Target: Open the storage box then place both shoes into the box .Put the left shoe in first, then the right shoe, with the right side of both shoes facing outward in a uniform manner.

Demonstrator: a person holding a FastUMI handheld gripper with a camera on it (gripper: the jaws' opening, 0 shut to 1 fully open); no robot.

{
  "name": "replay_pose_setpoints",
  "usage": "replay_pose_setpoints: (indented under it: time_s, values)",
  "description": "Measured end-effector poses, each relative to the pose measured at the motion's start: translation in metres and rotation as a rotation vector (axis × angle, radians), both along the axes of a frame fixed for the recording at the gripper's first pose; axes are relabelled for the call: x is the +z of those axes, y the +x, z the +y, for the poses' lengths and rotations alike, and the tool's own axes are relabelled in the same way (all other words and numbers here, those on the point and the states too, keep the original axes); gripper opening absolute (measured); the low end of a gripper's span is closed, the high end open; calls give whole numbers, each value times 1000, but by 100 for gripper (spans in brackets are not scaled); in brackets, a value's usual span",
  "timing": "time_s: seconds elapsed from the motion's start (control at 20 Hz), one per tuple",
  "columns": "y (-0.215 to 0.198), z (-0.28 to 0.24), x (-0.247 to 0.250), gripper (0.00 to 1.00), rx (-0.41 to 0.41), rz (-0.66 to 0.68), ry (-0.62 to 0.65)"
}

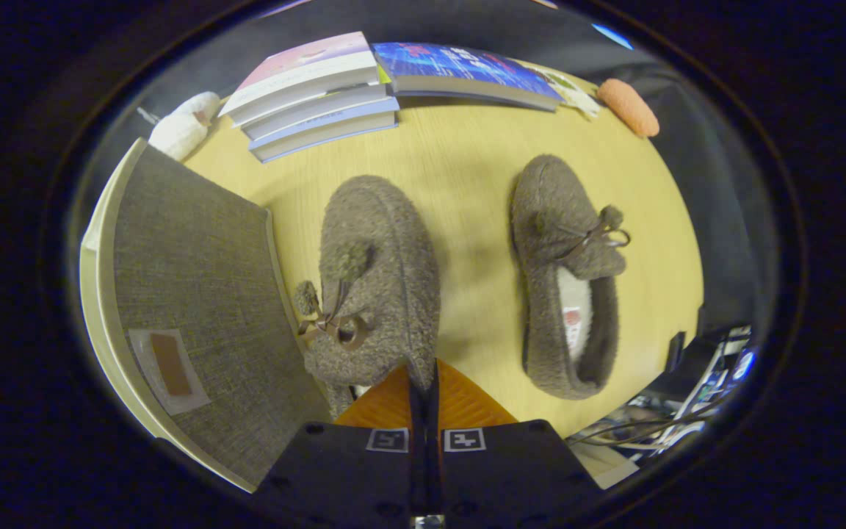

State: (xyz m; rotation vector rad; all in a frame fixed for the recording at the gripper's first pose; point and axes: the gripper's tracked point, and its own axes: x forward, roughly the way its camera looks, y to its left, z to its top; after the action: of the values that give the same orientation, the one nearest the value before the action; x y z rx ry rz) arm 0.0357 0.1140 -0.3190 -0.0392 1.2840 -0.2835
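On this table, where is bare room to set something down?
The widest bare wood lies between the two slippers, up to the books. The tongs pinch the heel of the nearer slipper; the other slipper lies apart. It is crowded beside the grey box.

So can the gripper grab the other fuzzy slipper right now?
Probably not yet. The gripper is shut on the near slipper, pinching its heel edge. The other slipper lies free on the table, nothing blocking it, but the fingers are busy.
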Motion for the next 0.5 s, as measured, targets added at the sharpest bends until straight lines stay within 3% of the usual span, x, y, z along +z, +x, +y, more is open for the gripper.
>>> replay_pose_setpoints:
  time_s: [0.2,0.5]
  values:
    - [-1,-11,38,4,32,-38,-144]
    - [-24,-16,115,4,-15,-67,-282]
